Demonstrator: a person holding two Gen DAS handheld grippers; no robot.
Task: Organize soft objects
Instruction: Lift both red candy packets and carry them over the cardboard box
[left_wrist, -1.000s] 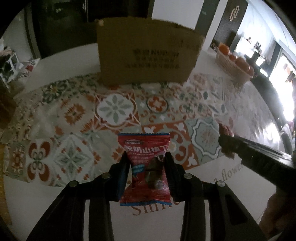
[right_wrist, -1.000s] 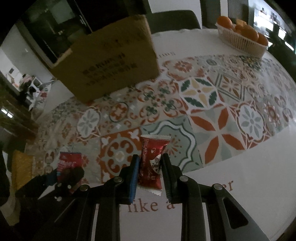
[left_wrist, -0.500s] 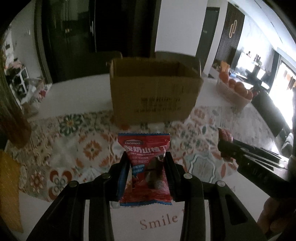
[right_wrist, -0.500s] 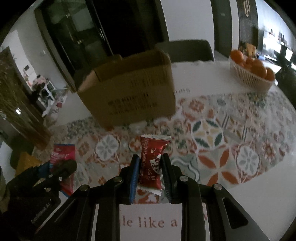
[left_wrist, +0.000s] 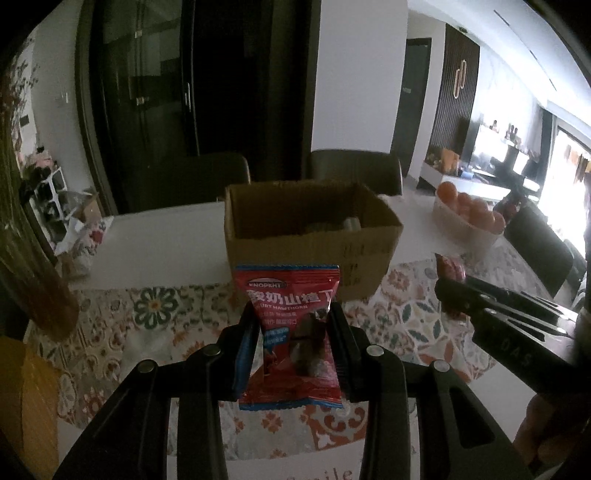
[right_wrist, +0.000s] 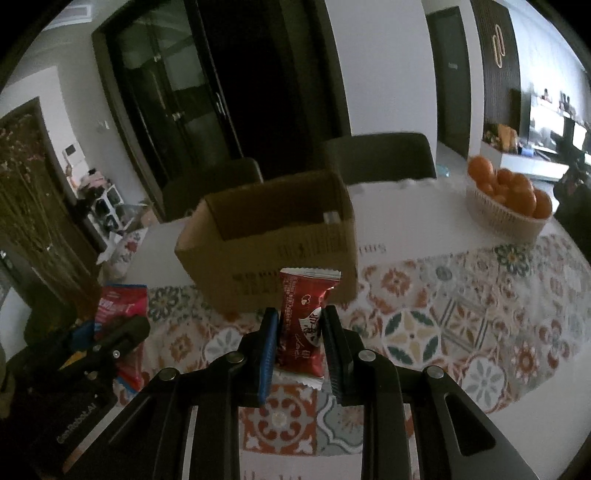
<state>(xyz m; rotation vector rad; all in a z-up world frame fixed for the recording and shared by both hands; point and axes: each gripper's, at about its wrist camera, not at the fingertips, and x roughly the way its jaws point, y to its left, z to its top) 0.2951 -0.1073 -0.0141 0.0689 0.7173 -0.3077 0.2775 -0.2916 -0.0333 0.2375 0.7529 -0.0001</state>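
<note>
My left gripper (left_wrist: 291, 325) is shut on a red hawthorn snack packet (left_wrist: 291, 314), held upright above the patterned tablecloth. My right gripper (right_wrist: 300, 326) is shut on a smaller red candy packet (right_wrist: 304, 317). An open cardboard box (left_wrist: 310, 236) stands on the table just beyond both packets; it also shows in the right wrist view (right_wrist: 269, 240). Each gripper appears in the other's view: the right one (left_wrist: 448, 291) at the right, the left one (right_wrist: 122, 325) at the lower left with its packet.
A white basket of oranges (right_wrist: 506, 206) stands at the table's far right, also in the left wrist view (left_wrist: 469, 218). Two dark chairs (right_wrist: 376, 155) stand behind the table. A vase of dried stems (left_wrist: 33, 266) is at the left.
Both grippers have risen with their packets and tilted up. The box's open top has come into sight, where only its front showed before.
</note>
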